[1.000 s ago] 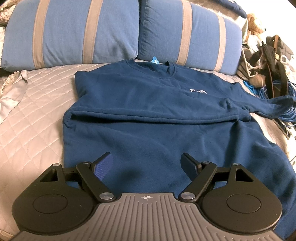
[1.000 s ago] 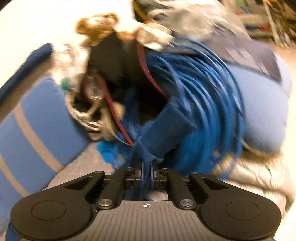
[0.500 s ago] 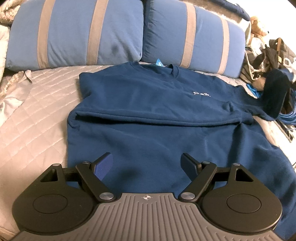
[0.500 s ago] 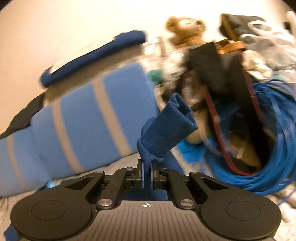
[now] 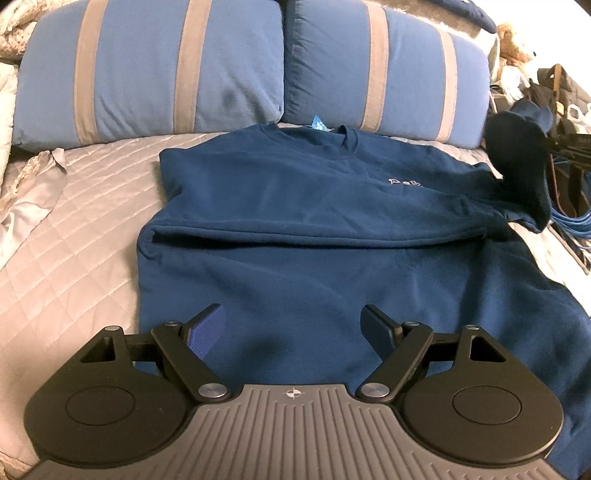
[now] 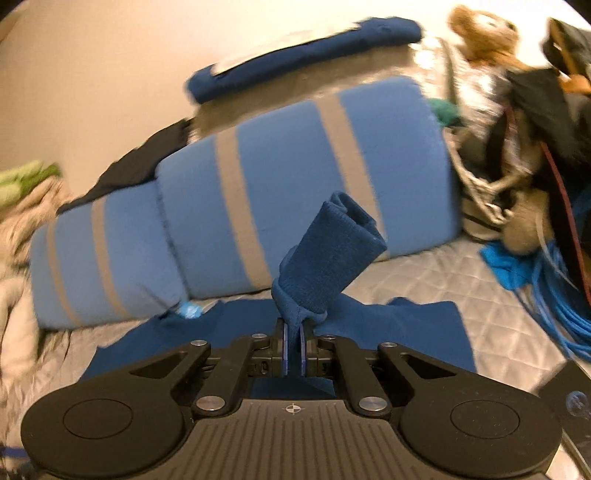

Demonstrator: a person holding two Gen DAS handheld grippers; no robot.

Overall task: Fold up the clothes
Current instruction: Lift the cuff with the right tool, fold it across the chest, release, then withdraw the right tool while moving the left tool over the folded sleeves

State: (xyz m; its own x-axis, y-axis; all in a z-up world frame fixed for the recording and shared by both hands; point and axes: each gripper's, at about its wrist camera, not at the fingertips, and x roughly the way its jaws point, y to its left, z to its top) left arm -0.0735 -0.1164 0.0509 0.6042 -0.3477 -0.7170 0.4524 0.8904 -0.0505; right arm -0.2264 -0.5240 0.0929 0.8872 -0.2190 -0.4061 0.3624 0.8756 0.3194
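A navy sweatshirt (image 5: 314,229) lies flat on the quilted bed, collar toward the pillows, its left sleeve folded across the chest. My left gripper (image 5: 293,326) is open and empty, hovering over the sweatshirt's lower hem. My right gripper (image 6: 292,345) is shut on the right sleeve (image 6: 325,262) near its ribbed cuff and holds it lifted above the bed. In the left wrist view the raised sleeve (image 5: 521,158) hangs at the far right, above the sweatshirt's right shoulder.
Two blue pillows with grey stripes (image 5: 155,66) (image 5: 388,70) line the head of the bed. A pile of bags, straps, blue cable (image 6: 554,295) and a teddy bear (image 6: 484,33) sits at the right edge. The grey quilt (image 5: 74,229) lies to the left.
My right gripper has lifted the sleeve off the cable pile and swung it left, toward the pillows and over the sweatshirt. The left gripper stays open over the hem.
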